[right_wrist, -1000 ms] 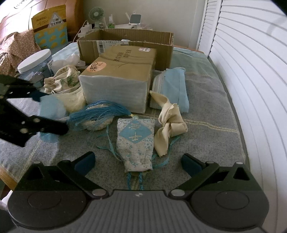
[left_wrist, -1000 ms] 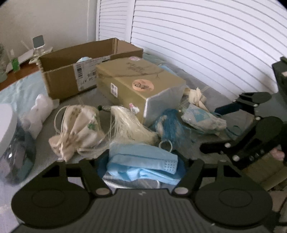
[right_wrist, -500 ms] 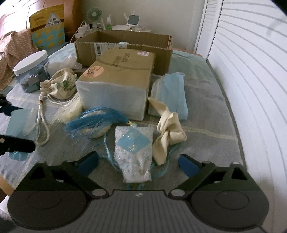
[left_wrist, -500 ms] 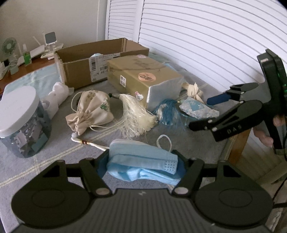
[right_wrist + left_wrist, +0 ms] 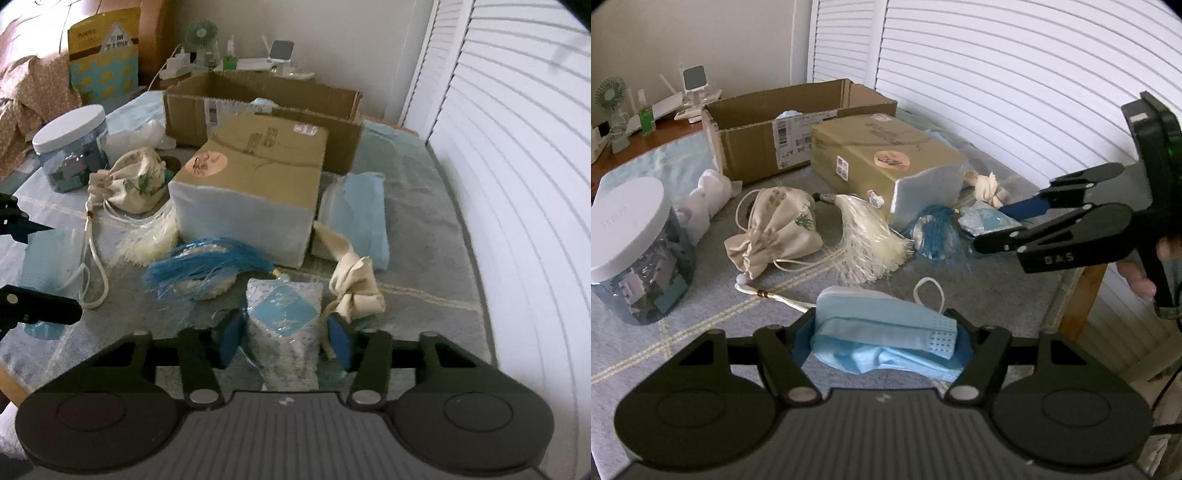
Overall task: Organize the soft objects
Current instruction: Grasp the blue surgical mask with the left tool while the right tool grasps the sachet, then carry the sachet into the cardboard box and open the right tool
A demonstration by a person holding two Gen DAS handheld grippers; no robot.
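1. The left claw (image 5: 882, 332) is clamped on a folded blue face mask (image 5: 886, 325); the mask's lower folds hide the pads, and one white ear loop curls up at 1 o'clock from it.
2. The right claw (image 5: 286, 332) straddles a patterned sachet (image 5: 284, 321) with a blue diamond patch; its jaws have just been closing with the sachet between them. Whether the blue pads (image 5: 232, 334) actually press the fabric is hard to make out, since the view is blurred.
3. The sachet's lower end is cut off behind the claw body.
4. Since a second ago the left claw has lifted the mask away from the clutter, so the white-lidded jar (image 5: 635, 251) now shows whole at 9 o'clock.
5. Textures: a crinkled drawstring pouch (image 5: 775, 229) in cream cloth, a silky cream tassel (image 5: 864, 236), a stringy blue tassel (image 5: 207, 266), a knotted cream rag (image 5: 354, 288), all on the grey woven bench cover (image 5: 990, 288).
6. The open cardboard box (image 5: 798, 122) stands at 12 o'clock, behind a tan wrapped block (image 5: 886, 166).
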